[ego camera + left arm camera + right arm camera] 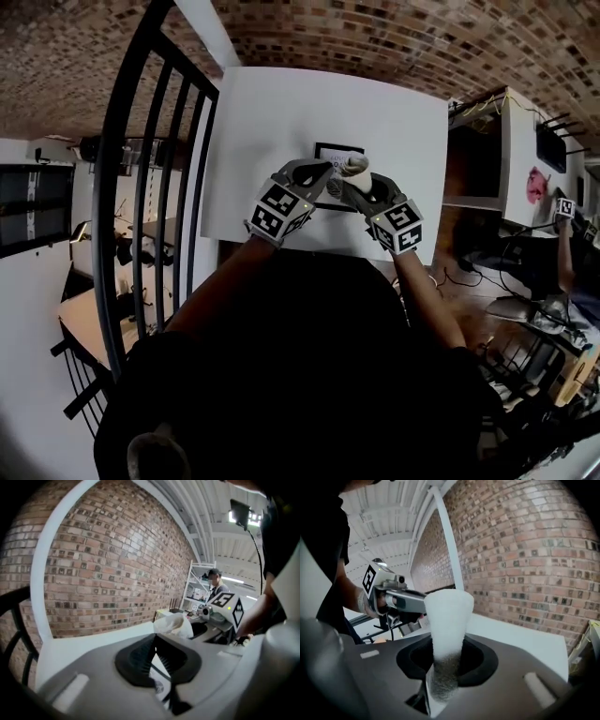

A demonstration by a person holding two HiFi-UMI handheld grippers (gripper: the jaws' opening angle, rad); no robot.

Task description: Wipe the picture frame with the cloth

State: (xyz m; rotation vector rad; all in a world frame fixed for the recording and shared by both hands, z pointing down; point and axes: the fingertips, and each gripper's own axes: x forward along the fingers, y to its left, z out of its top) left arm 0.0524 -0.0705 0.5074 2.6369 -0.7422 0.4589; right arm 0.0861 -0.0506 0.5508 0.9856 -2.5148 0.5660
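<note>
A small black picture frame (337, 148) lies on the white table (272, 122), mostly hidden behind both grippers. My left gripper (317, 174) is on its left side; in the left gripper view its ridged pads (140, 656) meet over the frame's edge (160, 676), so the left gripper (155, 654) looks shut on it. My right gripper (351, 184) is shut on a bunched white cloth (355, 166), which stands up over the frame. In the right gripper view the cloth (445, 620) rises between the jaws of the right gripper (443, 670), and the left gripper (398, 599) is just behind.
A black metal railing (141, 187) runs down the left. A brick wall (394, 37) backs the table. To the right are a desk and cables (525, 272). A person (215, 581) stands far off by shelving (199, 590).
</note>
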